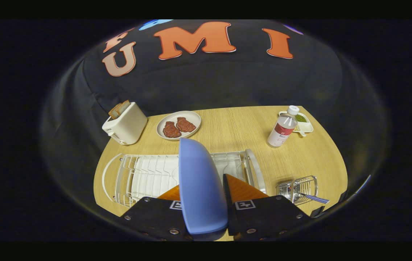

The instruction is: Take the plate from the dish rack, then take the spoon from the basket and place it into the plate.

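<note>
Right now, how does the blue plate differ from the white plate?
The blue plate stands on edge between the gripper fingers, above the rack; the white plate lies flat on the table, beyond. The blue plate is bare; the white plate carries two meat pieces. Both look round.

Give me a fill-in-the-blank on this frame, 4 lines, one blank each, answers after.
1. The claw is shut on the blue ____, held on edge above the white wire dish rack.
2. The round white plate beyond the rack holds two pieces of ____.
3. The white toaster has ____ sticking out of its slot.
4. The spoon with the blue checked handle lies in the wire ____.

Answers: plate; meat; bread; basket
</note>
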